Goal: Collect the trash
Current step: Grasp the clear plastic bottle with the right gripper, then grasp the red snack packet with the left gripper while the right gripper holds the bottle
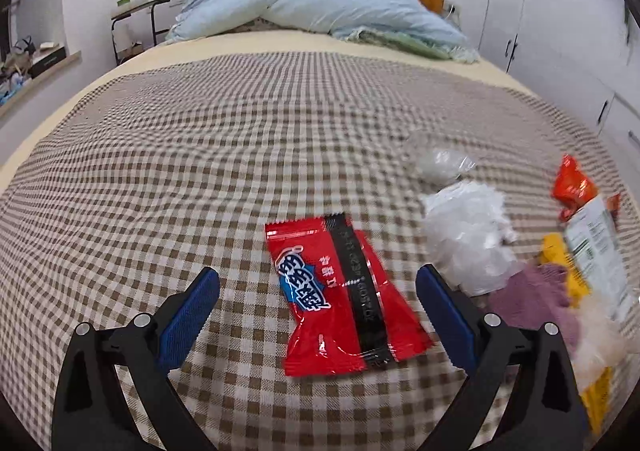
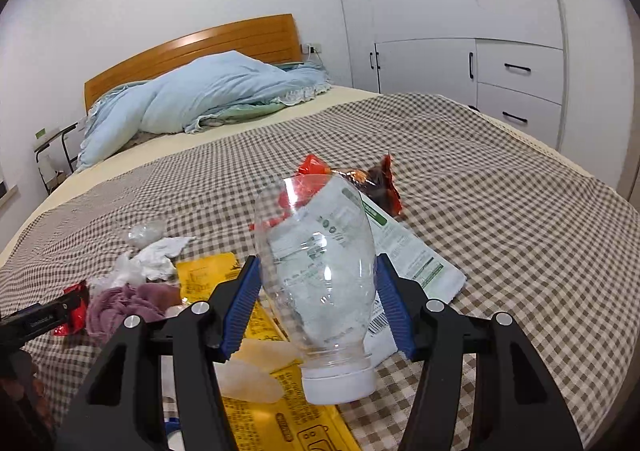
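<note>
Low in the right wrist view, the right gripper pinches a clear plastic bottle between its blue pads, white cap toward the camera. In the left wrist view, the left gripper is spread wide around a red snack wrapper lying flat on the checkered bedspread. Crumpled white plastic sits just right of it, and a blue duvet lies at the top of the frame.

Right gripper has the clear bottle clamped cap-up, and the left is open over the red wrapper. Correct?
Not quite: the clear bottle is cap-down. The right wrist view shows its white cap at the bottom, nearest the camera, base pointing away. The rest holds: the right gripper clamps it, and the left gripper is open around the red wrapper.
</note>
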The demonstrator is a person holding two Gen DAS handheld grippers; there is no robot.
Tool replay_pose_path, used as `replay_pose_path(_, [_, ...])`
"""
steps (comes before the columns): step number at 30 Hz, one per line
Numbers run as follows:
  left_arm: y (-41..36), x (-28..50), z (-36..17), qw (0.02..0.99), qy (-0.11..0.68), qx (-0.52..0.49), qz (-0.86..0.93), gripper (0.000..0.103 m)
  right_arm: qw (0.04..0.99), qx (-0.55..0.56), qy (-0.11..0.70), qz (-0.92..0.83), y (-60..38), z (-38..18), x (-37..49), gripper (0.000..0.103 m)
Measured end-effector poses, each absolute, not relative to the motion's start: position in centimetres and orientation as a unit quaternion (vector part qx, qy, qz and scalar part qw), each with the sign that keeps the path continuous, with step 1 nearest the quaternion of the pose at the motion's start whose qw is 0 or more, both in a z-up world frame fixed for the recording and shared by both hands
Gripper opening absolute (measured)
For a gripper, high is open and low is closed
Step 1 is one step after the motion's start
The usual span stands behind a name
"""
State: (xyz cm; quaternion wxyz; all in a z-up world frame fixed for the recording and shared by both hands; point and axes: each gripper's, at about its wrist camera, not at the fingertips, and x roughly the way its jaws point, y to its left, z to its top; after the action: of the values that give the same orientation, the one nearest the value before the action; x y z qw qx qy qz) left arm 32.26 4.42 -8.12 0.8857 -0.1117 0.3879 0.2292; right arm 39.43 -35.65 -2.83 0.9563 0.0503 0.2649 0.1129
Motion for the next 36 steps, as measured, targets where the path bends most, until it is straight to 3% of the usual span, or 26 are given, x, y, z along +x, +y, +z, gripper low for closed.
replay_pose_path(6, [4.7,32.6,-8.9,0.88,0.4,-0.114,0.229,0.093,0.955,0.048,0.268,0.119,-35.4,-3.5,39.8,0.057])
replay_pose_path(13, [5.2,32.3,-9.4,0.875,0.404,-0.136,0.228,0.073,0.955,0.039,0.266,0.122,-35.1,-3.6,39.7,0.057])
replay_pose_path(15, [5.4,32.1,-9.4,0.875,0.403,-0.139,0.23,0.06,0.955,0.037,0.266,0.122,-35.0,-3.6,39.7,0.057])
replay_pose_path(21, [5.5,31.8,-9.5,0.876,0.398,-0.147,0.23,0.041,0.956,0.035,0.264,0.122,-34.9,-3.6,39.6,0.057])
replay_pose_path(26, [6.0,31.3,-9.3,0.878,0.389,-0.162,0.227,0.031,0.958,0.032,0.258,0.122,-34.8,-3.3,39.3,0.057])
replay_pose_path(36, [6.0,30.1,-8.4,0.882,0.379,-0.173,0.221,0.027,0.958,0.024,0.256,0.128,-34.6,-2.6,38.5,0.057])
